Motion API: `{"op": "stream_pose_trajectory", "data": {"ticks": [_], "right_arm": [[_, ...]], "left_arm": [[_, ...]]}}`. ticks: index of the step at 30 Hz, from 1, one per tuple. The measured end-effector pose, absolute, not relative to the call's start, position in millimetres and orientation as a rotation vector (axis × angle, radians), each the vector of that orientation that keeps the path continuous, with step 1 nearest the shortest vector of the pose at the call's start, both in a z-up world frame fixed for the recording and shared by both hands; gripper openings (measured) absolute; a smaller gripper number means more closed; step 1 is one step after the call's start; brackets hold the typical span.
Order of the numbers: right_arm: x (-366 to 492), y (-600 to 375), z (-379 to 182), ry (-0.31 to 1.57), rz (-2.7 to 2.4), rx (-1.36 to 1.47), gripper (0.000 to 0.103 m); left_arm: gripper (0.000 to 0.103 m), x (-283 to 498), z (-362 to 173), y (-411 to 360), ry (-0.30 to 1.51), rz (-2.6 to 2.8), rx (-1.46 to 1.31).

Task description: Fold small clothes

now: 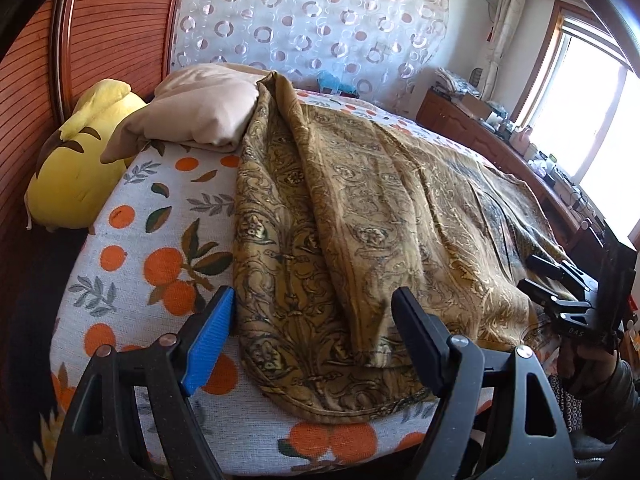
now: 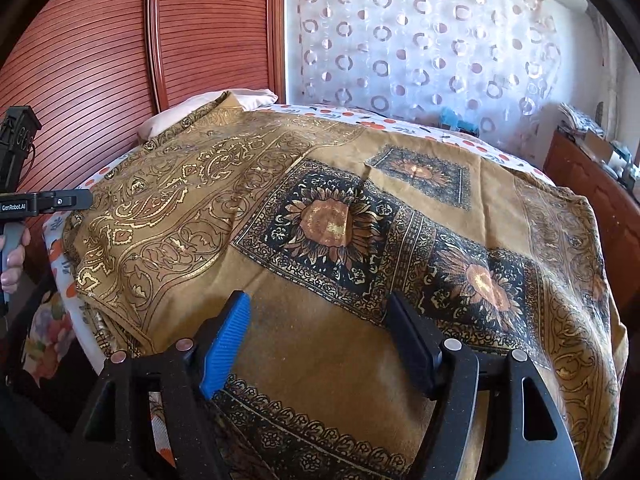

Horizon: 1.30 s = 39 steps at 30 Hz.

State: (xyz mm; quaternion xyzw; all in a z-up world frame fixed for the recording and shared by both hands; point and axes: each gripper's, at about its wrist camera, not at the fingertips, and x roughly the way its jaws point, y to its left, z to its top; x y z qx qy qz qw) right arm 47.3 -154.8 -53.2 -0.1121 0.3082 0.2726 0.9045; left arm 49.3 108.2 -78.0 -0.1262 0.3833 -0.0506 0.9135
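We are holding the left gripper (image 1: pixel 314 320) over the near edge of the bed (image 1: pixel 132 248), its jaws standing apart with nothing pressed between them. The blue pad (image 1: pixel 210 344) is hanging over the orange-print sheet just left of the cloth (image 1: pixel 360 216), while the black finger (image 1: pixel 420 344) is sitting above the cloth's folded corner. The rounded hem of the cloth is lying just ahead of and below these fingers, and whether either tip is touching the fabric we cannot tell.

Ahead and to the left of this gripper a beige pillow (image 1: pixel 200 112) is resting on the sheet, with the far tip of the cloth draped against it, and a yellow plush (image 1: pixel 80 168) is lying further left beside the wooden wall. To the right, the other tool is showing at the edge of the view, over the cloth's right side.

We are holding the right gripper (image 2: pixel 320 332) low over the cloth (image 2: pixel 320 216), jaws apart and gripping nothing. A plain brown stretch of the fabric is lying between its blue pad (image 2: pixel 226 344) and its black finger (image 2: pixel 416 344). Sunflower squares are spreading ahead and to the right of it. To its far left a hand (image 2: pixel 12 264) is gripping the handle of the left tool. Beyond the bed a curtain (image 2: pixel 420 40) is hanging.
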Motion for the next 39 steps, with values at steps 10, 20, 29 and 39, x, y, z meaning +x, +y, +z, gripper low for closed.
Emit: {"op": "stream_pose_trajectory", "data": {"ticks": [10,20,29,39], "right_arm": [[50,-155,-50,0.657,0.573,-0.236,0.073],[46,-193,-28,0.636,0.502,-0.204,0.073],[36,-272,-18,0.631,0.391,-0.070,0.073],[13,-330,-14,0.622,0.306,0.012,0.073]], "left_arm": [[0.021,51,-77,96,0.794,-0.159,-0.257],[0.008,52,-31,65,0.707,-0.278,-0.200],[0.008,91,15,-9,0.656,-0.466,-0.114],[0.008,130,42,-129,0.673,-0.720,0.018]]}}
